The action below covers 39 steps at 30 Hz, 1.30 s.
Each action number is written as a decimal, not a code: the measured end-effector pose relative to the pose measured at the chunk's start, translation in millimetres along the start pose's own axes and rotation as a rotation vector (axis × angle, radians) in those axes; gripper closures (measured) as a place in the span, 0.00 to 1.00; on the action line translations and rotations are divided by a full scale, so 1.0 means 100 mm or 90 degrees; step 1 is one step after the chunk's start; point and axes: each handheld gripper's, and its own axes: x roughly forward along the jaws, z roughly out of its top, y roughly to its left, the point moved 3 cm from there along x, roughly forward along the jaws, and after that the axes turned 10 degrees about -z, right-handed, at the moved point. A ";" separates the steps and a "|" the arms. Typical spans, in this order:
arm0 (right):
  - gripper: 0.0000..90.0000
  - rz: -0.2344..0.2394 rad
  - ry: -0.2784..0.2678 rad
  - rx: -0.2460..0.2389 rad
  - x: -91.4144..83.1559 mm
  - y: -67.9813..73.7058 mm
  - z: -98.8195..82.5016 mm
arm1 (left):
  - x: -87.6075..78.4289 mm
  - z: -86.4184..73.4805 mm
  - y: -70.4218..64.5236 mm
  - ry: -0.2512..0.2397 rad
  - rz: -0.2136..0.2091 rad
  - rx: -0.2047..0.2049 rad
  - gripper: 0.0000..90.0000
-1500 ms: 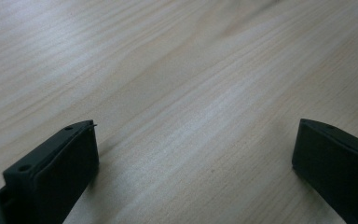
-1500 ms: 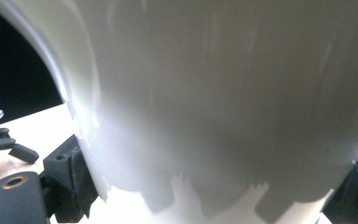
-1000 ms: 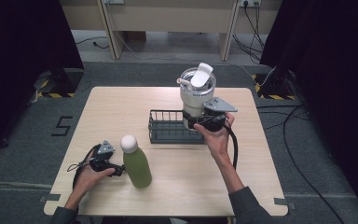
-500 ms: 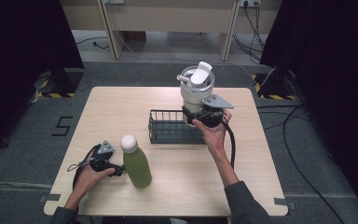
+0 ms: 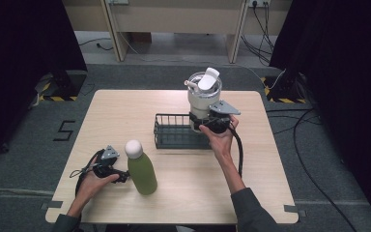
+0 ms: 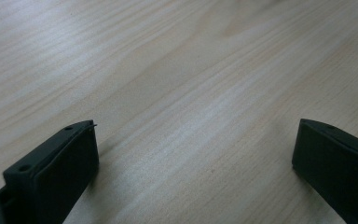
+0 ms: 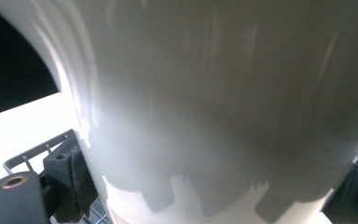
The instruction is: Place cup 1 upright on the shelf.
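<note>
On the wooden tabletop (image 5: pixel 125 116), the right tool (image 5: pixel 207 121) clamps a white tumbler (image 5: pixel 204 94), apparently at the wire basket (image 5: pixel 174 131); the left tool (image 6: pixel 193 163) rests released beside a green bottle (image 5: pixel 141 169)

Two black jaws stand wide apart over the bare wooden table (image 6: pixel 182 93).

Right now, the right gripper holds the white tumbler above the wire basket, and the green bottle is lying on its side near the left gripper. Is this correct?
Not quite: the green bottle stands upright beside the left gripper, as the high view shows. The right gripper does hold the white tumbler above the wire basket.
</note>
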 end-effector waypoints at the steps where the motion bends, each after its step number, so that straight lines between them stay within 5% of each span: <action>1: 0.13 -0.002 -0.001 -0.001 0.01 0.00 -0.02 | 0.00 0.00 0.00 0.000 0.000 0.000 0.00; 39: 0.13 -0.001 0.012 -0.003 0.14 0.00 -0.44 | 0.00 0.00 0.00 0.000 0.001 0.000 0.00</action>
